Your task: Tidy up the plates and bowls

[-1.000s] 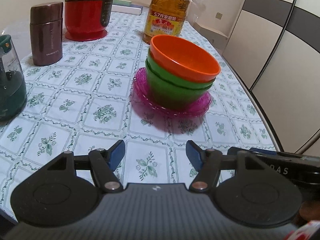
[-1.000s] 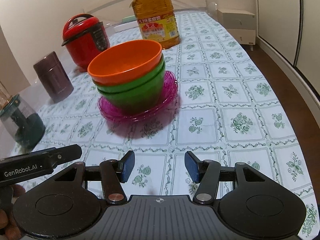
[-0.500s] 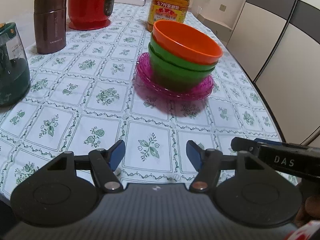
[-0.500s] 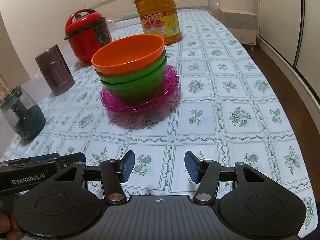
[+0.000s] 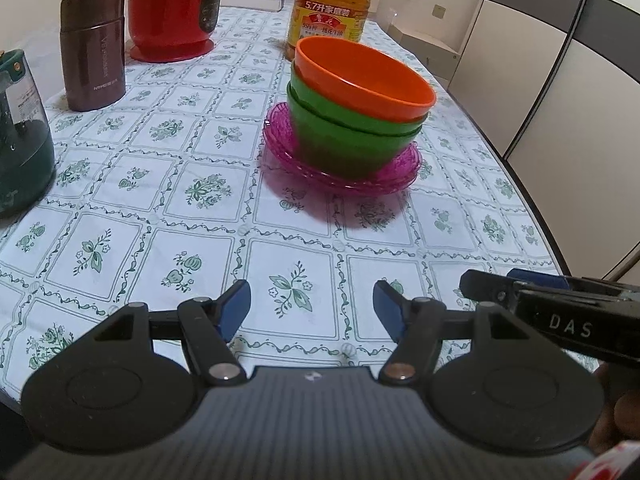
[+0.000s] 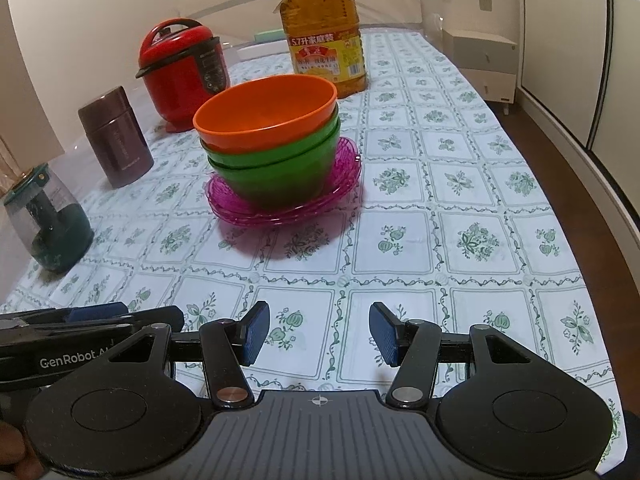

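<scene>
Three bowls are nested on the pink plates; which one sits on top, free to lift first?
The orange bowl. It is nested in the two green bowls, its rim highest and its inside empty; the green ones sit beneath it, the lower one on the pink plates.

Both views sit low over the near edge of the table (image 5: 120,216), each looking forward and downward along its own 2 fingers. The left wrist view faces the stacked bowls (image 5: 360,120) from their left; the right wrist view faces the same stack (image 6: 272,140) from their right, seemingly at a similar distance. Both share the stack, the oil bottle (image 6: 324,40) and the red cooker (image 5: 172,8), and each catches the other gripper at its frame edge.
</scene>
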Demonstrator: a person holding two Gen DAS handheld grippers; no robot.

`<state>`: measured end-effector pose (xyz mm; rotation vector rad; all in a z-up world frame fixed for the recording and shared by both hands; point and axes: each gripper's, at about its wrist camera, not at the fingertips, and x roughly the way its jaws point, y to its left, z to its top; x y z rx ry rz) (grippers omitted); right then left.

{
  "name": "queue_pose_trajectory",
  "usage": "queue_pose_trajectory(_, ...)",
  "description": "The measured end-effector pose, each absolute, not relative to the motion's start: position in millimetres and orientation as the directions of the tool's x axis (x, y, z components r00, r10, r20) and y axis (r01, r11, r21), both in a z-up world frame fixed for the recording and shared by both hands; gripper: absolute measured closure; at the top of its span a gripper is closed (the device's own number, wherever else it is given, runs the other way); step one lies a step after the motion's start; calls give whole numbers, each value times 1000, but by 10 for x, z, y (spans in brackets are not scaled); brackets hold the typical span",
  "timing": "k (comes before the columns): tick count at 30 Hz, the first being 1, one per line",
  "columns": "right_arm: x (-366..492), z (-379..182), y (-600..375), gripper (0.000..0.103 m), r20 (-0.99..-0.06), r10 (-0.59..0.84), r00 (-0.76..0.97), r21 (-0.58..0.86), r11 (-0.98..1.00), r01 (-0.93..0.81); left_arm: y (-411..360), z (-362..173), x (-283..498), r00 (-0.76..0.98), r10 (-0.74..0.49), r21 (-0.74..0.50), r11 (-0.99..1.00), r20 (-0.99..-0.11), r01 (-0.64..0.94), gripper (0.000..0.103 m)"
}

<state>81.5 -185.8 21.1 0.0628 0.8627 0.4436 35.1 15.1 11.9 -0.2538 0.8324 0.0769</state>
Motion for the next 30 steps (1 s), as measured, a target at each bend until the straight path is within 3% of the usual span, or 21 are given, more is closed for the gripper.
queue_pose_trajectory(30, 771, 204, -1857, 48, -719, 402, 567, 223, 906, -359, 112, 140, 319, 676, -19, -164, 975, -736, -150, 38)
